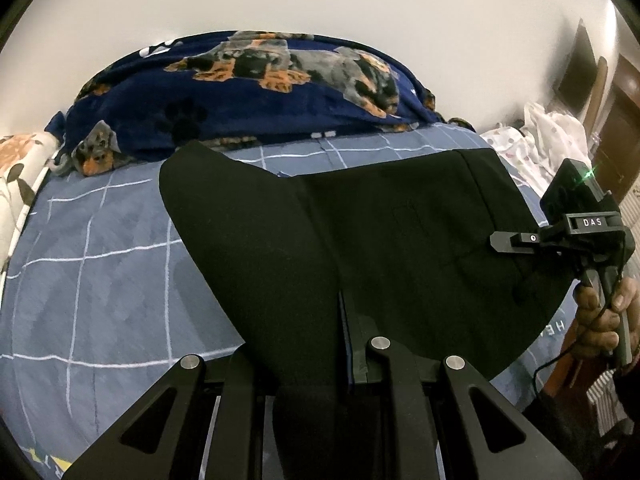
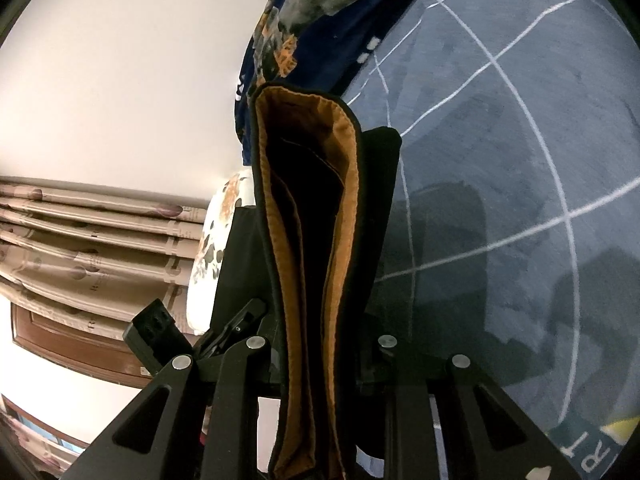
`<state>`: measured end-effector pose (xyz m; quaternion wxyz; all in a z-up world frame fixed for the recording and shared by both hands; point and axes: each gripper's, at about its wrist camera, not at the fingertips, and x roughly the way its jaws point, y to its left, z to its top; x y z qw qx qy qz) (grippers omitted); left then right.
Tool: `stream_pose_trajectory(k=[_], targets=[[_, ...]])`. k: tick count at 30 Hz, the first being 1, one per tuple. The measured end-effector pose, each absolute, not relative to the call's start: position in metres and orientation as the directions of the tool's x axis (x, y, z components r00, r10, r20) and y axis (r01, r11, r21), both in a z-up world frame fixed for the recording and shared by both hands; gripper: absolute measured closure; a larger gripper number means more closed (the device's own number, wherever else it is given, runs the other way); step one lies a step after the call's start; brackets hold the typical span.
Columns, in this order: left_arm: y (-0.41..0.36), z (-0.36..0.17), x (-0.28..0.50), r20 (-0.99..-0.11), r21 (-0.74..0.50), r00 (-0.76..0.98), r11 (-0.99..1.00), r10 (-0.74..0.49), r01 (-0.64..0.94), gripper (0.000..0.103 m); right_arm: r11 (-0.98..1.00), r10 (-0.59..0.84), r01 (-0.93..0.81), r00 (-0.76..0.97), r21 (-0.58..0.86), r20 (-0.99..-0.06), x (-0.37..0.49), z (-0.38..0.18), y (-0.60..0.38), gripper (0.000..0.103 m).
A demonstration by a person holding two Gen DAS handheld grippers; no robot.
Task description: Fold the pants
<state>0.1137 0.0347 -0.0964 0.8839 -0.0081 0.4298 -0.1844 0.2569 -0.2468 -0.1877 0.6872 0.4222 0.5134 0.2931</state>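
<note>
left gripper (image 1: pixel 308 364): we see fingers clamped on black pants (image 1: pixel 360 240)
right gripper (image 2: pixel 316 360): fingers pinch the brown-lined waistband (image 2: pixel 312 200)
bed (image 1: pixel 100 260): pants lifted over it

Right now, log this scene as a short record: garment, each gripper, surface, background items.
garment: black pants, held up over the bed, brown lining showing at the waistband
left gripper: shut on the pants
right gripper: shut on the waistband
surface: blue checked bedsheet
background: dog-print blanket, floral pillow
</note>
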Motion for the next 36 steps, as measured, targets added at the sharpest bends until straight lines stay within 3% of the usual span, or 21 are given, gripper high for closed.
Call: stream_pose_trajectory(k=[36], targets=[[0.071,-0.099,0.206,-0.741,-0.169,0.609,0.956,-0.283,0.239,0.088,0.466,0.849,-0.011,0.288,0.885,-0.443,0.280,-0.182,-0.241,0.083]])
